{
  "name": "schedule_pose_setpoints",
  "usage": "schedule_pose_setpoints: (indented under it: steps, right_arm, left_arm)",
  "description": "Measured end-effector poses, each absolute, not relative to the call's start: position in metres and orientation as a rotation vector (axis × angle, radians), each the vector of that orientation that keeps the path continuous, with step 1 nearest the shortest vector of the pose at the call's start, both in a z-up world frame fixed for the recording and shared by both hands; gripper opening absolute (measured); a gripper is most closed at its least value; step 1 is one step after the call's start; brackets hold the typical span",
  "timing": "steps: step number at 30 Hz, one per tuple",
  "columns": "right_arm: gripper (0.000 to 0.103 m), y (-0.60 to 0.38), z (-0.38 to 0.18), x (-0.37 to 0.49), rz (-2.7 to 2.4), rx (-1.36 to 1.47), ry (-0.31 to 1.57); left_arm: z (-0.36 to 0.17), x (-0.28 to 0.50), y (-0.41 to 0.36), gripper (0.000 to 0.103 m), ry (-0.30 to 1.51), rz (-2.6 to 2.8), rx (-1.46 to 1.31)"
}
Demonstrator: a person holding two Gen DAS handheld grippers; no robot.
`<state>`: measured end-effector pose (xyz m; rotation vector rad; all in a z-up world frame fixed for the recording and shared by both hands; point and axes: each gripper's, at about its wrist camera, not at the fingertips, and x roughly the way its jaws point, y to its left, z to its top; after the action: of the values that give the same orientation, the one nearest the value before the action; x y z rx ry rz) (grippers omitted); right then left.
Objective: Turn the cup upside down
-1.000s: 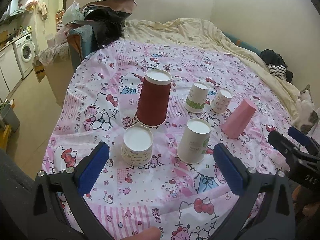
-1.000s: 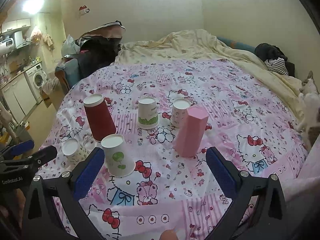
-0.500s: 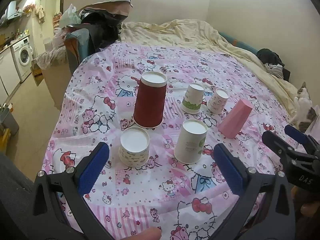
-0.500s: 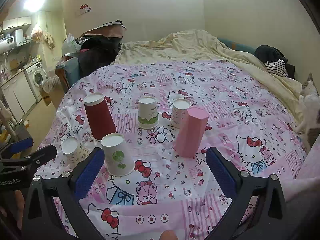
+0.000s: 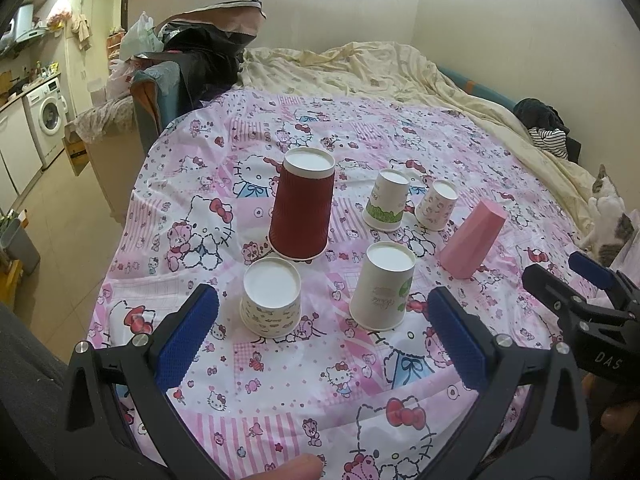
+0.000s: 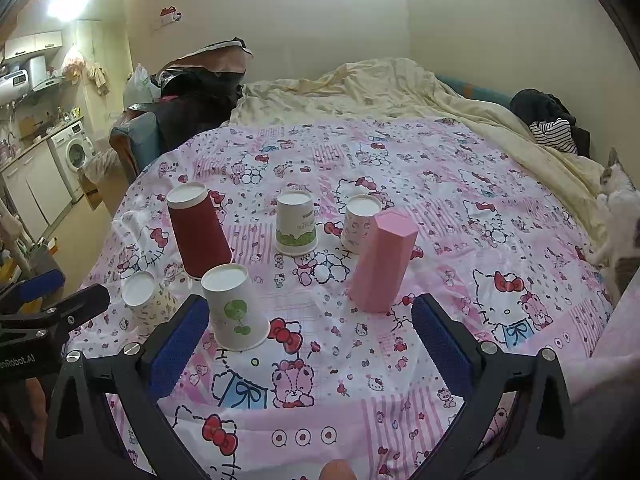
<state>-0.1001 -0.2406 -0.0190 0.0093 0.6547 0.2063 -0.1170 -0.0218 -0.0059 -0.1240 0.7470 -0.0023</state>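
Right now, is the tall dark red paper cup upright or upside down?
Upside down: the tall dark red paper cup rests on its wide rim, closed white base facing up.

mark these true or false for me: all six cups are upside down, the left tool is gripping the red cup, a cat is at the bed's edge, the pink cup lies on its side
All six cups are upside down: true; the red cup and pink cup included.
The left tool grips the red cup: false; it is open and holds nothing, like the right tool.
A cat is at the bed's edge: true.
The pink cup lies on its side: false; it stands mouth down on the bedspread.
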Motion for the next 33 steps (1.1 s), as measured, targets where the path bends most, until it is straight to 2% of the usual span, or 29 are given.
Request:
schedule_pose_setpoints:
  steps: [33]
  right_arm:
    - [0.103, -0.2409, -0.0182, -0.0998, 0.208, 0.009, 0.654]
  left_arm:
    - [-0.005, -0.117, -0.0196, 0.103, 0.748, -0.005, -0.125]
